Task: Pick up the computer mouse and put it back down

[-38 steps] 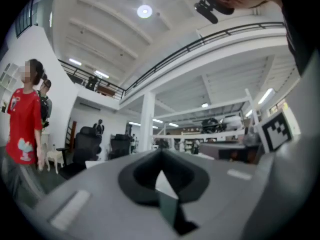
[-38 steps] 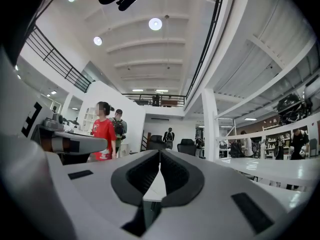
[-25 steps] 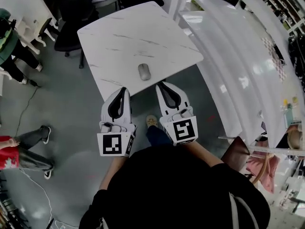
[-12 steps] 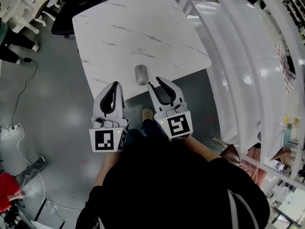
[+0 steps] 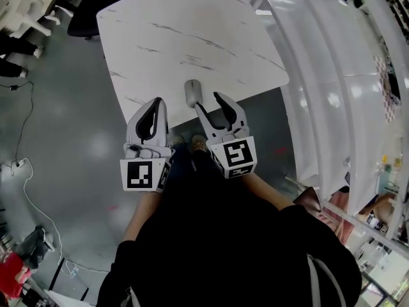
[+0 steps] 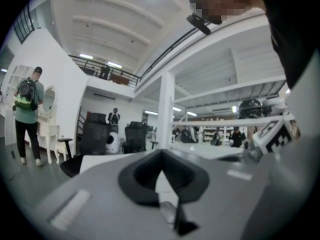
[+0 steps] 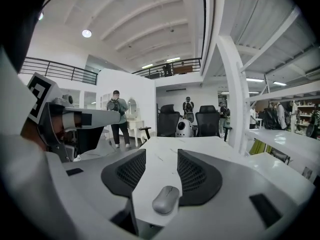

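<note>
Both grippers have dropped toward the tabletop's (image 5: 192,37) near edge, where the mouse (image 5: 192,93) lies. Right gripper's (image 5: 209,101) jaws are opening, with the mouse just ahead and untouched; left gripper's (image 5: 158,102) jaws are together, empty. Likely light, with a slick shell: pinch its sides.

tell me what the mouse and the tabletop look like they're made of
Mouse: probably plastic, matte silver-grey. The shell is smooth and rounded with a soft, dull sheen.
Table: white top with thin grey veins and a smooth surface. It looks like marble or a marble-print laminate; the pictures don't show which.
</note>
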A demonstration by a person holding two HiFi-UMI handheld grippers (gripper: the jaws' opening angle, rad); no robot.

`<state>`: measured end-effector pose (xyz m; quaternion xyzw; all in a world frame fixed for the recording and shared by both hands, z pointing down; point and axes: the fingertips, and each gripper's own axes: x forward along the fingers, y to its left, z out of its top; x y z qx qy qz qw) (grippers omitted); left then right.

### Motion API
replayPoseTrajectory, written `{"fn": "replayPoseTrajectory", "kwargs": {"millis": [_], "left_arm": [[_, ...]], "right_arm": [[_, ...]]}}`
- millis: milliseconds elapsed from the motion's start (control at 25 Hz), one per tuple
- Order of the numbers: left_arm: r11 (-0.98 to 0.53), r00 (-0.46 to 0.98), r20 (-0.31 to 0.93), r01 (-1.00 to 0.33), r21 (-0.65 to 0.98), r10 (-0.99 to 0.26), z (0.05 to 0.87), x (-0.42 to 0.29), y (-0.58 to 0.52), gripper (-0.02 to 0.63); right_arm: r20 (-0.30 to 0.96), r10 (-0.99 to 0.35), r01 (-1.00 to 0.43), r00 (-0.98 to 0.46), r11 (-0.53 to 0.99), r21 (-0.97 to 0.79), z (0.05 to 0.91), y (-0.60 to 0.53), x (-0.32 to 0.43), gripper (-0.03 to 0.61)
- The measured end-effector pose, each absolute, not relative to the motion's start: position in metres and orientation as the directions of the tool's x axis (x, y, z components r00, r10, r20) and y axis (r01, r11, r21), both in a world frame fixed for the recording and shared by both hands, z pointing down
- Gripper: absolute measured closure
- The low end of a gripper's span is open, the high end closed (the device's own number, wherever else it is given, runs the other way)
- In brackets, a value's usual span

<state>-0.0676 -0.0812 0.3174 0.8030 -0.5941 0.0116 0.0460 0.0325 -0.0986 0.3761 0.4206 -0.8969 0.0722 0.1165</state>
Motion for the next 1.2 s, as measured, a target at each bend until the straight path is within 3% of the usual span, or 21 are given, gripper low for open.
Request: {"fn": "replayPoseTrajectory", "kwargs": {"millis": [720, 1200], "left_arm": [[-0.431, 0.440, 0.159, -0.898, 0.090, -0.884, 0.376, -0.078, -0.118, 0.608], [-0.434, 0.446, 0.227, -0.895, 0.105, -0.866, 0.440, -0.069, -0.131, 0.607]], "right_arm": [[0.408, -0.792, -0.875, -0.454, 0.484, -0.034, 0.448, -0.131, 0.007, 0.394], [0.507, -0.765, -0.901, -0.396, 0.430, -0.055, 0.516, -0.145, 0.009, 0.373]]}}
